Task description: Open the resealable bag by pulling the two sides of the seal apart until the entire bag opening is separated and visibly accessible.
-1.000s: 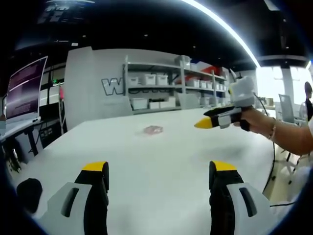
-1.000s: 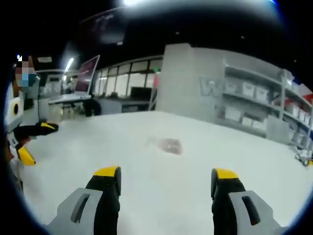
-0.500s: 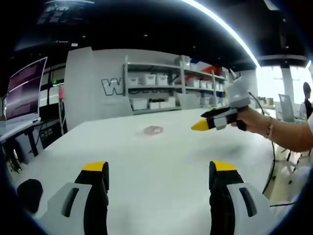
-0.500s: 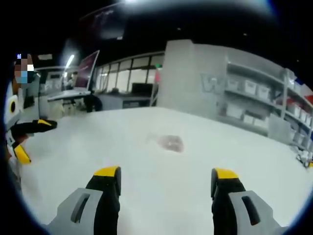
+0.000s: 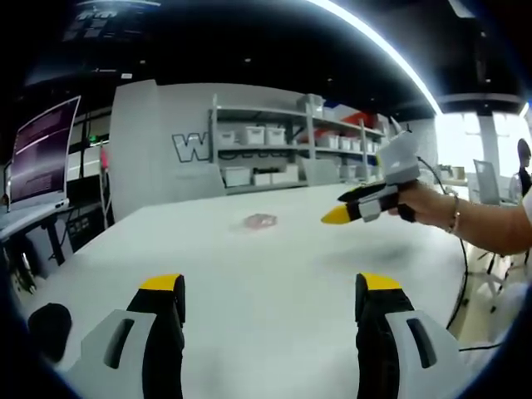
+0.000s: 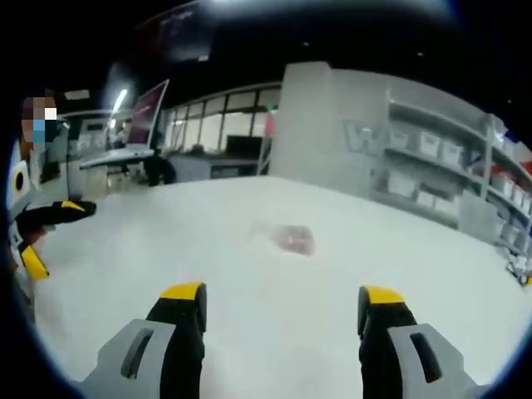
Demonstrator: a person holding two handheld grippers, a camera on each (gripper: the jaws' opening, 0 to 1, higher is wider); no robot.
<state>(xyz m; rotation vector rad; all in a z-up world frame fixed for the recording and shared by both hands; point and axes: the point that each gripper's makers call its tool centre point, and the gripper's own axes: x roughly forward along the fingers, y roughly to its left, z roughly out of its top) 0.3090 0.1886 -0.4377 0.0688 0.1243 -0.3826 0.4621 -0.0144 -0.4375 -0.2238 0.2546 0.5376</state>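
Right gripper (image 5: 353, 214) advanced toward resealable bag (image 6: 291, 239) on table (image 6: 249, 299); both grippers' fingers wide, empty. Seal untouched; opening outstanding.

My left gripper view sits low over the table (image 5: 274, 274), facing the shelves (image 5: 291, 141) — the bag (image 5: 260, 220) lies well ahead. My right gripper view looks across the same table (image 6: 274, 283) from another angle; both share the bag (image 6: 291, 239) and shelves (image 6: 440, 166).

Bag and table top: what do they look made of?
Bag: likely thin clear plastic film; the table shows through around a pinkish blur, too small for detail. Table: smooth matte white, probably laminate; even tone, faint soft shadow, no glare.
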